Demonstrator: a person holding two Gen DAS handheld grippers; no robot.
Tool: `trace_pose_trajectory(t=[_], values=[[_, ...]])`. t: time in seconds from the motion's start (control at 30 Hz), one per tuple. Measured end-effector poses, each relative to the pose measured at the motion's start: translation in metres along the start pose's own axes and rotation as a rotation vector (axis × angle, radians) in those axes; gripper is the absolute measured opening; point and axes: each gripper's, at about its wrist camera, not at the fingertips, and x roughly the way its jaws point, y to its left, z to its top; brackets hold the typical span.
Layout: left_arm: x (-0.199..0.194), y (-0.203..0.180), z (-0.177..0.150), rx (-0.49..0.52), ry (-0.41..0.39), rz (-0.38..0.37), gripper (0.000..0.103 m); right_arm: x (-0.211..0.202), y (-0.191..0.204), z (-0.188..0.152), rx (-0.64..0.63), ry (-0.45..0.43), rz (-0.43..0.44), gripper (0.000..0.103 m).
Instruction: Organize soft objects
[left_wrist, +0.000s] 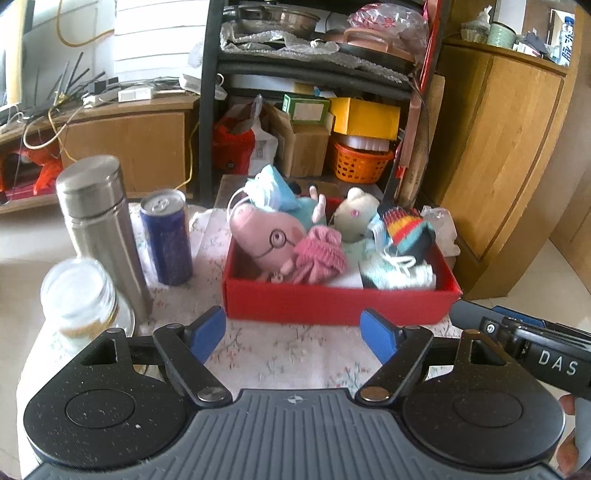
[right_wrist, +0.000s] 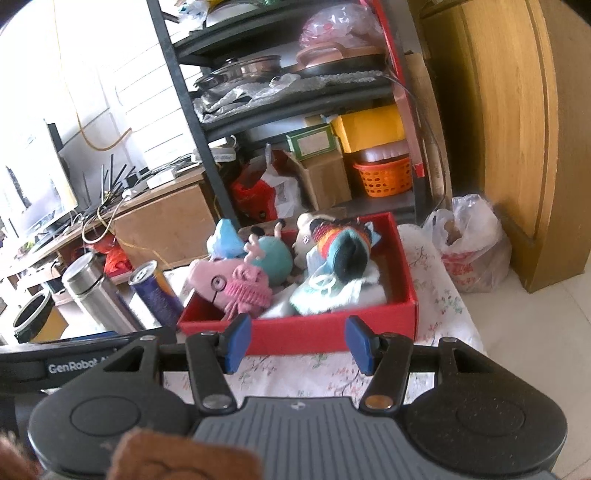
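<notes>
Evidently light and squashy, the pink plush pig (left_wrist: 264, 238) lies inside the red box (left_wrist: 332, 304) among other soft items; pinch its head. Left gripper (left_wrist: 293, 334) and right gripper (right_wrist: 297, 343) stand spread, empty.

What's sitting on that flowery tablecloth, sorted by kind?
Red box of soft toys and knitwear: 1
Steel flask: 1
Blue drink can: 1
Glass jar: 1
Total: 4
</notes>
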Motion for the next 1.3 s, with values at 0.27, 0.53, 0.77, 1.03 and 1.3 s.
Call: trace_pose_trajectory(t=[0.27, 0.53, 0.77, 1.03, 1.3], values=[[-0.012, -0.003, -0.018, 0.007, 0.004, 0.0, 0.079, -0.016, 0.007, -0.018, -0.023, -0.005, -0.006, 0.03], [-0.008, -0.003, -0.02, 0.004, 0.012, 0.015, 0.079, -0.018, 0.005, -0.017, -0.012, -0.016, -0.012, 0.031], [-0.006, -0.004, -0.022, 0.008, 0.016, 0.014, 0.079, -0.014, 0.01, -0.019, -0.026, -0.01, -0.005, 0.031], [-0.006, -0.007, -0.023, 0.009, 0.015, 0.014, 0.078, -0.012, 0.014, -0.023, -0.035, -0.002, -0.004, 0.031], [-0.007, -0.008, -0.022, 0.004, 0.012, 0.008, 0.078, -0.012, 0.013, -0.023, -0.025, -0.003, -0.009, 0.031]])
